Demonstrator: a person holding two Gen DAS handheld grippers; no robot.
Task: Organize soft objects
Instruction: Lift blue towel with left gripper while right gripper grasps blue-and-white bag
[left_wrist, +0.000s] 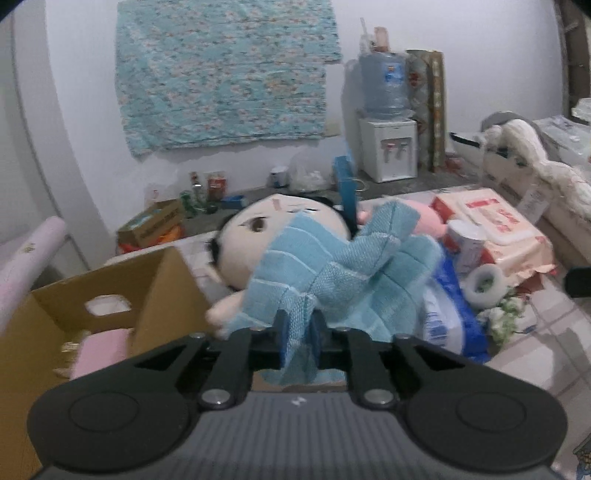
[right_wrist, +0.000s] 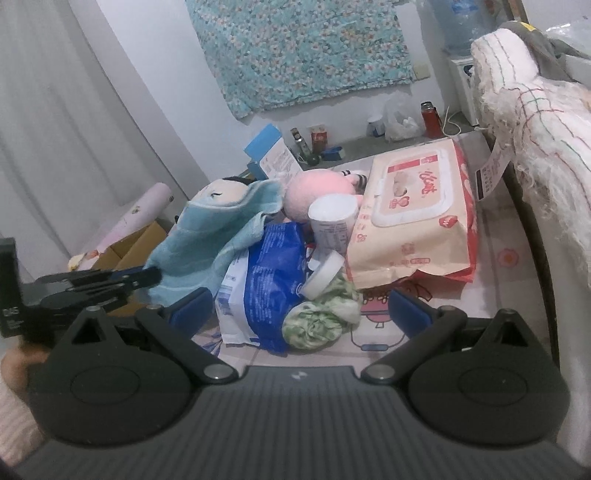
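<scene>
Left gripper (left_wrist: 297, 328): nearest in the left wrist view; jaws drawn together and clamped on a fold of the blue towel (left_wrist: 332, 273).
Blue towel: pinched at its near edge, lifted, draped over the face of the doll; seen in the right wrist view stretching from the doll down to the left gripper at far left.
Cardboard box (left_wrist: 110, 295): left of the towel, open at the top; a pink soft item (left_wrist: 99, 350) is seen inside it.
Round-headed doll (left_wrist: 255, 236): behind the towel, lying on its side, partly covered by it.
Pink plush (right_wrist: 317, 192): right of the doll, behind a white cup (right_wrist: 332, 218).
Blue-and-white packet (right_wrist: 266, 280): near centre, just beside the towel, leaning in the pile.
Green-and-white cloth (right_wrist: 317, 317): bunched at the near foot of the packet, a white lid (right_wrist: 323, 275) resting above it.
Right gripper (right_wrist: 301, 314): jaws held wide apart, nothing between the pads; packet and green cloth lie just beyond them.
Wet-wipes pack (right_wrist: 417, 206): right of the pile, tilted against it.
White fringed cloth (right_wrist: 535, 122): far right, draped over a raised edge.
</scene>
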